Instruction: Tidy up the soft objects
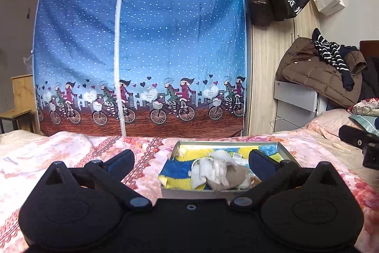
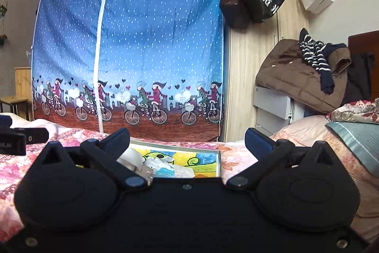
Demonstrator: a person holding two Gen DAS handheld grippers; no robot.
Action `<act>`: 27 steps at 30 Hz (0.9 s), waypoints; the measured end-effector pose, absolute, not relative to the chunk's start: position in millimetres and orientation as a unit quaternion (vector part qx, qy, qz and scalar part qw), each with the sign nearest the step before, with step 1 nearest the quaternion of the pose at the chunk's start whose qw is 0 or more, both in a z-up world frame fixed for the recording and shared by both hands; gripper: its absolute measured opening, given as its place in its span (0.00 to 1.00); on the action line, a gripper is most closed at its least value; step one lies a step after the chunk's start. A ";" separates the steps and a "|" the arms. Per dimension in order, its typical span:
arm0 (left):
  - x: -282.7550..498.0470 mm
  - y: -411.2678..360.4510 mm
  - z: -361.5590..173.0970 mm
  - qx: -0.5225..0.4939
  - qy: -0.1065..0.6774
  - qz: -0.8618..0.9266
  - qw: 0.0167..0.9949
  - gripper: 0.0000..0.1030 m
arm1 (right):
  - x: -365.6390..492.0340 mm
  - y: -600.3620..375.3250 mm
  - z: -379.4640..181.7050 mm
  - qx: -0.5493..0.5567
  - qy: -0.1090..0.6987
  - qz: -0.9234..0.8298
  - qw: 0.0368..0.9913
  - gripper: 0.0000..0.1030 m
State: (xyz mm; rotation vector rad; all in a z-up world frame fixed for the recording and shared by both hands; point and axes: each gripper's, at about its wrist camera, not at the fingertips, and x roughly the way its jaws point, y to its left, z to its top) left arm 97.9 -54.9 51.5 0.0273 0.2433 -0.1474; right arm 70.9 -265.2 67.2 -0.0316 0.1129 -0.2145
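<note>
A shallow grey box (image 1: pixel 287 151) with a blue and yellow picture bottom lies on the floral bed. In it lie a white crumpled cloth (image 1: pixel 214 168) and a brown-grey soft piece (image 1: pixel 236 178). My left gripper (image 1: pixel 190 161) is open and empty, its jaws wide apart just in front of the box. In the right wrist view the same box (image 2: pixel 219 164) holds white and clear soft items (image 2: pixel 151 164). My right gripper (image 2: pixel 187 140) is open and empty above the box's near side.
The pink floral bedspread (image 1: pixel 71 158) covers the bed. A blue fabric wardrobe (image 1: pixel 142 39) stands behind it, a wooden wardrobe (image 1: pixel 267 87) with hanging bags to its right. Coats (image 1: pixel 319 72) are piled on a grey cabinet; pillows (image 2: pixel 355 134) lie at right.
</note>
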 end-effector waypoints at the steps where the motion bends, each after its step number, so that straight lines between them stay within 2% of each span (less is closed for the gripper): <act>1: 88.1 -51.7 50.1 0.011 0.122 -0.072 0.990 0.99 | 61.6 -260.9 67.2 -0.017 0.051 -0.109 0.993 1.00; 10: 10.4 -31.9 39.4 0.011 0.135 -0.052 0.989 0.99 | -0.6 -223.5 60.3 -0.033 0.039 -0.098 0.994 1.00; 16: -25.9 -22.3 33.5 0.032 0.160 -0.046 0.986 0.99 | -14.7 -215.7 51.7 0.028 0.074 -0.111 0.991 1.00; 18: -34.5 -16.2 31.8 0.014 0.165 -0.043 0.985 0.99 | -15.8 -216.2 46.8 0.032 0.098 -0.114 0.988 1.00; 27: -48.0 -10.4 33.1 0.011 0.175 -0.037 0.984 0.99 | -15.3 -198.4 47.1 -0.012 0.103 -0.101 0.989 1.00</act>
